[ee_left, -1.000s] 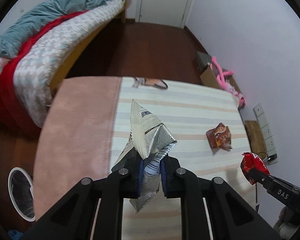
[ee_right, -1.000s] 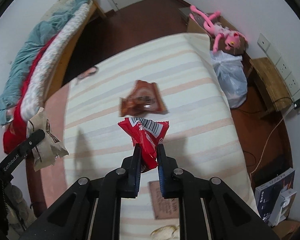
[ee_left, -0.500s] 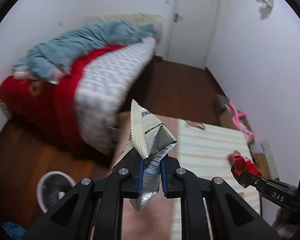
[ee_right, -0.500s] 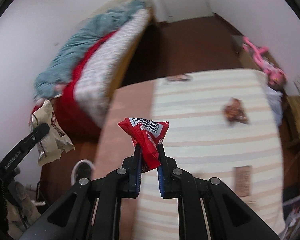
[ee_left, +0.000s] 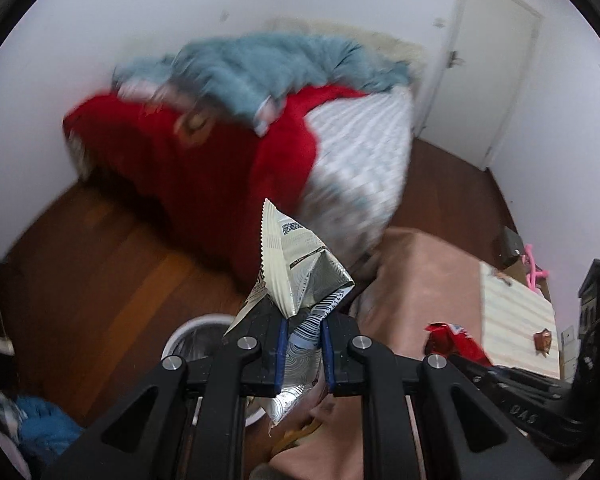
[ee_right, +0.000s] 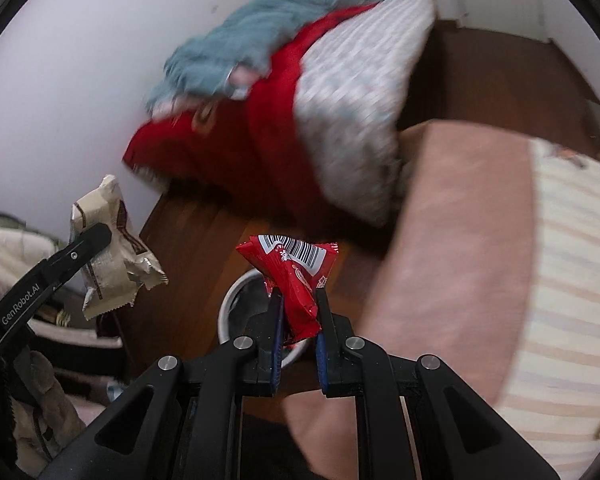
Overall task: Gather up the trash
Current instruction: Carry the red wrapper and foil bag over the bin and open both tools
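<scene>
Both wrist views look steeply down, sharing the somewhat blurred bed [ee_left: 228, 120] and bin [ee_right: 240, 304].

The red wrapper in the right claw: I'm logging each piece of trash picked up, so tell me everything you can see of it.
The red wrapper is a crumpled, glossy snack packet, plastic by its look, with a white barcode panel near its top and some white lettering lower down. It stands roughly upright, its lower part pinched between the blue-lined fingers of the right claw, which is shut on it. Nothing else touches it. It hangs in the air over a white bin on the wooden floor. Whether it is empty cannot be told.
</scene>
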